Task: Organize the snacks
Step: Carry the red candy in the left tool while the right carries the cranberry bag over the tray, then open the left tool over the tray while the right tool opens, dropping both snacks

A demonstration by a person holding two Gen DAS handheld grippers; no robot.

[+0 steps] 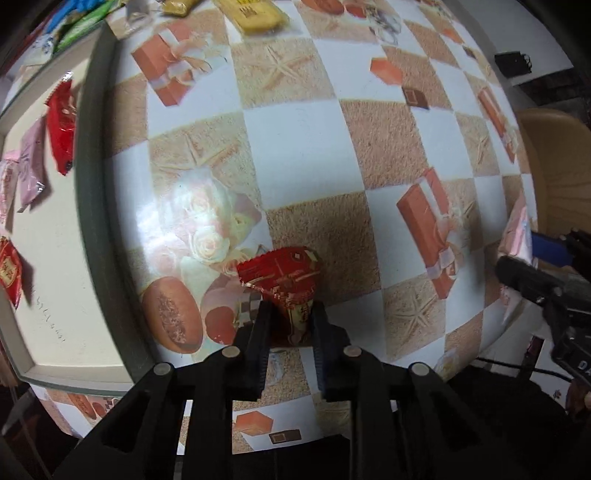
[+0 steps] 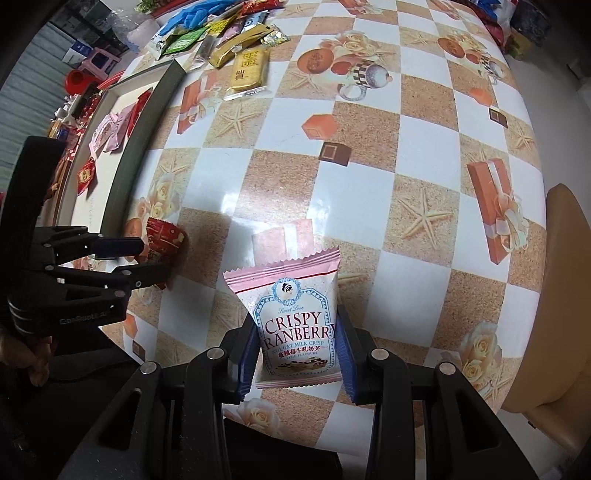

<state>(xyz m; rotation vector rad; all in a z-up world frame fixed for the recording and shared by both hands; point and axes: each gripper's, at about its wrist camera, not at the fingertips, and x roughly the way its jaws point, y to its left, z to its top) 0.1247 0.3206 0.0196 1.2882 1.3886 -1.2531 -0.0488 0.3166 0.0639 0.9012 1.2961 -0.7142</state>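
Observation:
My left gripper (image 1: pixel 290 314) is shut on a small red snack packet (image 1: pixel 284 277), held just above the table near its front edge; it also shows in the right wrist view (image 2: pixel 162 236). My right gripper (image 2: pixel 297 332) is shut on a pink Crispy Cranberry packet (image 2: pixel 295 314), held upright over the table. A shallow tray with a dark rim (image 1: pixel 92 184) lies to the left. It holds red packets (image 1: pixel 62 125) and pink packets (image 1: pixel 29 162).
A yellow packet (image 2: pixel 249 70) lies beyond the tray. A pile of mixed snack packets (image 2: pixel 218 33) sits at the table's far left corner. A tan chair (image 2: pixel 569 314) stands at the table's right edge. The patterned tablecloth (image 2: pixel 369 166) covers the table.

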